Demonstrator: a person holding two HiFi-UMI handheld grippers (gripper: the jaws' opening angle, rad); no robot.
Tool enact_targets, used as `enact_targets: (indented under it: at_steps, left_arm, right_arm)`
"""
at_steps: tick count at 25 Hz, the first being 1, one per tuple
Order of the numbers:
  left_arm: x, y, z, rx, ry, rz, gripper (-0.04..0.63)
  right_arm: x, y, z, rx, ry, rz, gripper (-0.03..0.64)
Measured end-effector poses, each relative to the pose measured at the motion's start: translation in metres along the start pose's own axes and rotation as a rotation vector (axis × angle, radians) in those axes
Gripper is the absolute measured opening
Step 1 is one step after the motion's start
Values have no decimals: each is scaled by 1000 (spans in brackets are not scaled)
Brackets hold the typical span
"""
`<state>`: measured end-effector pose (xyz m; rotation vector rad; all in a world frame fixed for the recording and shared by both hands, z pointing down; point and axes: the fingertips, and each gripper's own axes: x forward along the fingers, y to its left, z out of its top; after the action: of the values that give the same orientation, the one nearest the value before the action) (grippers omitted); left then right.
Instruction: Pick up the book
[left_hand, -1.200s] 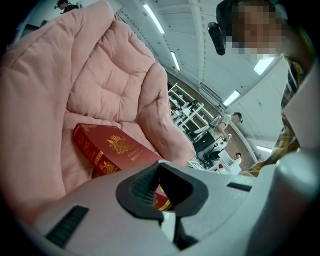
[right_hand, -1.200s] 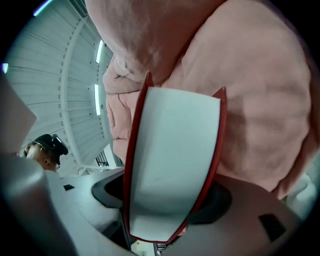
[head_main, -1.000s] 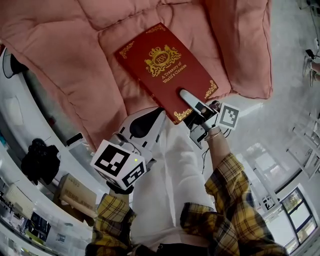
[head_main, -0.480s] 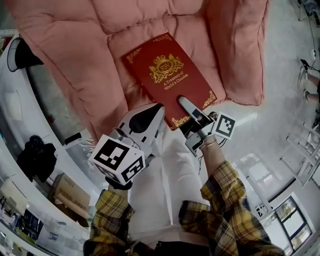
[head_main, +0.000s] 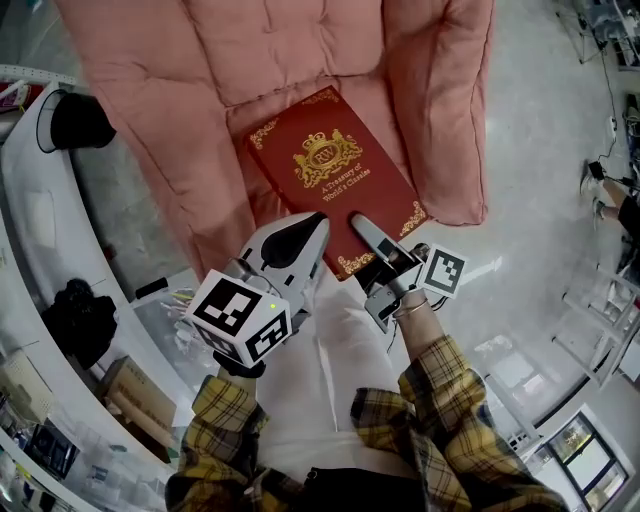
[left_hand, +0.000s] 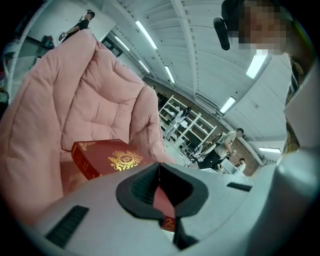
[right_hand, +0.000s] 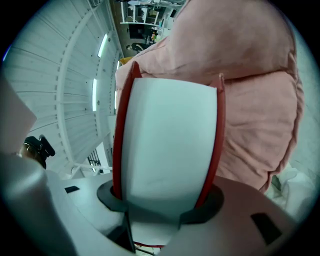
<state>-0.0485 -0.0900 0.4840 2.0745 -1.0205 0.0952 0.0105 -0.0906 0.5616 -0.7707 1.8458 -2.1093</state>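
A red hardback book (head_main: 320, 175) with gold print lies tilted on the seat of a pink cushioned chair (head_main: 300, 60). My right gripper (head_main: 358, 222) is shut on its near edge. In the right gripper view the white page block and red covers of the book (right_hand: 170, 140) fill the space between the jaws of the right gripper (right_hand: 165, 200). My left gripper (head_main: 315, 225) lies over the book's near left edge. In the left gripper view, the tips of the left gripper (left_hand: 159, 172) meet, and the book (left_hand: 107, 160) shows past them and through the gap behind the tips.
A white curved counter (head_main: 30, 210) runs down the left, with a black bag (head_main: 75, 325) and a cardboard box (head_main: 140, 400) by it. Grey floor lies to the right, where a person (head_main: 610, 200) stands far off. Shelves and people fill the left gripper view's background.
Both grippers have risen, and the book's near edge has come up with the right gripper. The right jaws have kept their hold on the book.
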Motion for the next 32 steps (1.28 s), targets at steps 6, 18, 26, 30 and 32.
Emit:
enact_targets:
  at_steps: [6,18,26,30,32]
  left_arm:
    - [-20,-35,47,21,-57,2,5]
    - [-66,-110,131,71,-170,-6,5]
    - [-96,-176,157,120,-185,-61,5]
    - [-113,-200,164,148,-193,-64,5]
    - [-119,-211,166,158,-197,-62,5]
  right_arm:
    - [-15,57,-4,-56,44,0,255]
    - [-56,189,-23,-186,106,81,255]
    - [-90,252,-44,-243,155,84,254]
    - [-108,270,-53,-242,161,100,255]
    - [-118,278,-56,-243,160,102,255]
